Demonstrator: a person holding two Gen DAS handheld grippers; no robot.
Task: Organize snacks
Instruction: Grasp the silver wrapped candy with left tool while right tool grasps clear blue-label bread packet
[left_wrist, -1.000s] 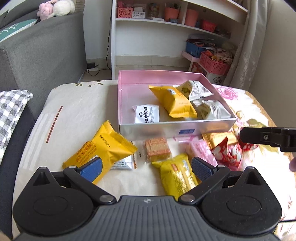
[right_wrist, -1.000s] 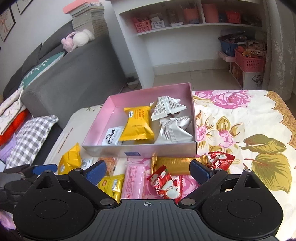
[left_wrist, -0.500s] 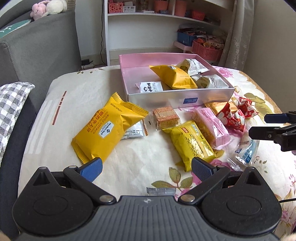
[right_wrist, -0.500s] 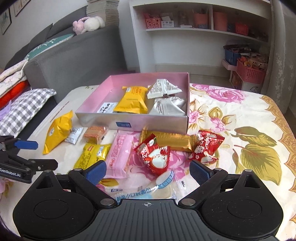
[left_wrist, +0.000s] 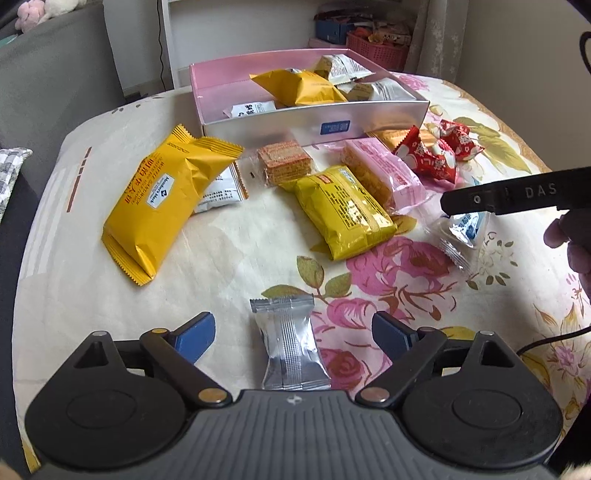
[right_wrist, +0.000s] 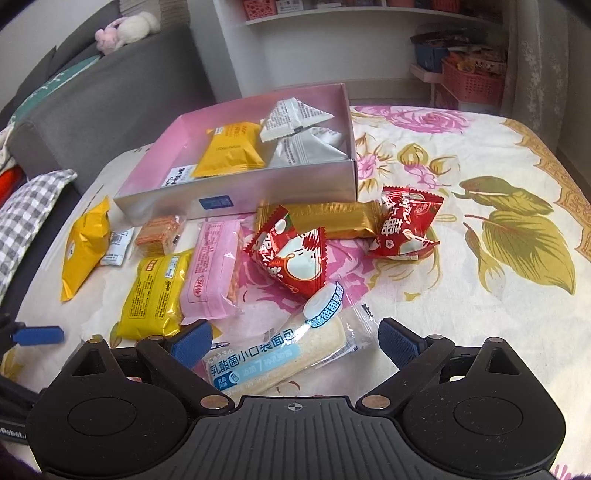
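While both grippers hover over the flowered tablecloth (right_wrist: 480, 184), neither has grabbed anything: the left gripper (left_wrist: 293, 334) has its fingers wide apart around a little silver foil packet (left_wrist: 291, 350), and the right gripper (right_wrist: 295, 341) is spread just as wide over a clear-wrapped bread stick with blue print (right_wrist: 284, 350). Both packs lie flat on the cloth.

What could go wrong, imo: that foil packet is slick and puffy, so a pinch on its crimped end might let it squirt out. The bread stick lies diagonal between the fingers, so closing as-is could catch only loose wrapper, or squash the soft bread. Also the two tools are close together, so a bump seems possible if both head for the box at once.

Count, as far as I can see: the pink box (right_wrist: 236, 195) holds four packs, being one orange, two white triangular, one small white flat. Outside on the cloth: one big orange wafer pack (left_wrist: 166, 199), one small white sachet under it, one clear cracker pack (left_wrist: 284, 162), one yellow pack (left_wrist: 343, 210), one pink pack (left_wrist: 380, 173), one gold bar (right_wrist: 332, 218), two red triangular packs (right_wrist: 291, 254), plus the silver packet and bread stick. That's ten loose.
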